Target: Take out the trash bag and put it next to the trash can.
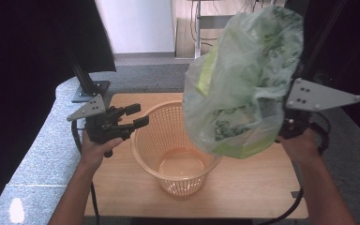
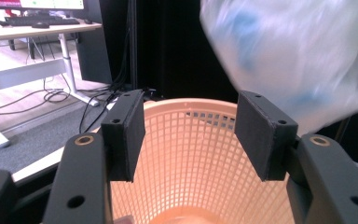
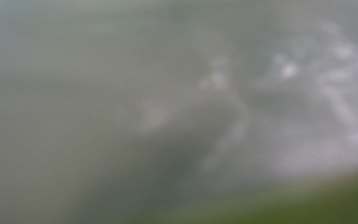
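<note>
Left gripper (image 1: 138, 116) open beside basket (image 1: 168, 140)

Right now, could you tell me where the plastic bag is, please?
In the high view the plastic bag hangs in the air at the right, above the orange basket's right rim, beside the right gripper.

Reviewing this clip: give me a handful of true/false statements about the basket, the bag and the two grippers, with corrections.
1. The orange basket stands upright on the wooden table. True.
2. The plastic bag lies flat on the table. False: it is held up in the air at the right gripper.
3. The left gripper is open beside the basket's rim. True.
4. The basket is full of items. False: its bottom shows bare.
</note>
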